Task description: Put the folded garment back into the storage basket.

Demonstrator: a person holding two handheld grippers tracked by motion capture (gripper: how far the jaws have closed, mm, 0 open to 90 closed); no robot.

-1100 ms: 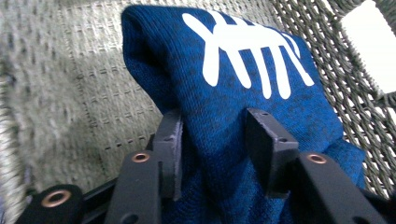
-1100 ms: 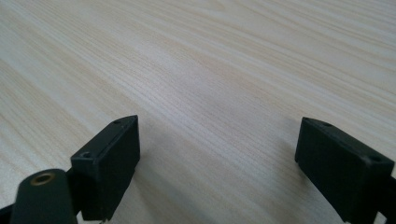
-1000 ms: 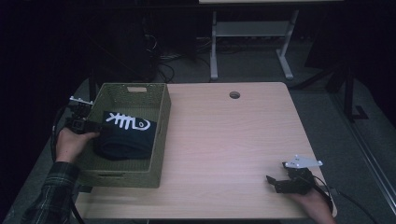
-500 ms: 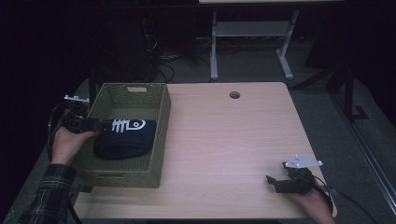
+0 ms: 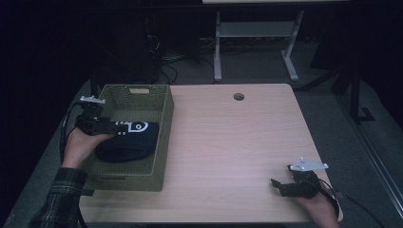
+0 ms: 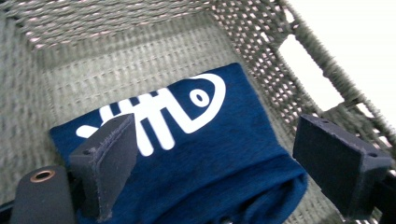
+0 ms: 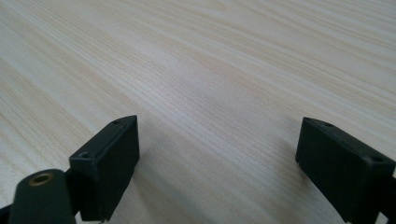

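- A woven green basket (image 5: 161, 137) stood on the left part of a pale wooden counter (image 5: 237, 142), seen from above in a dim room.
- A folded dark-blue cloth (image 5: 130, 142) lay flat on the floor of the basket, toward its near half, with a white fish-skeleton print facing up.
- In the left gripper view the same cloth (image 6: 196, 158) sat close below the jaws, its fish print pointing toward the far corner of the basket (image 6: 116, 60).
- The left gripper (image 5: 116, 127), held in the person's left hand (image 5: 83, 145), hung over the left wall of the basket, just above the cloth's left edge.
- Its jaws had just been opening and stood wide apart; the cloth lay beneath the gap, and neither pad pressed on it, so nothing was held.
- The right gripper (image 5: 280, 186) rested on the near right part of the counter, well apart from the basket, in the person's right hand (image 5: 318, 206).
- In the right gripper view its jaws were spread wide over bare wood grain (image 7: 210, 84), with nothing between them.
- A small round hole (image 5: 238, 96) sat near the far edge of the counter.
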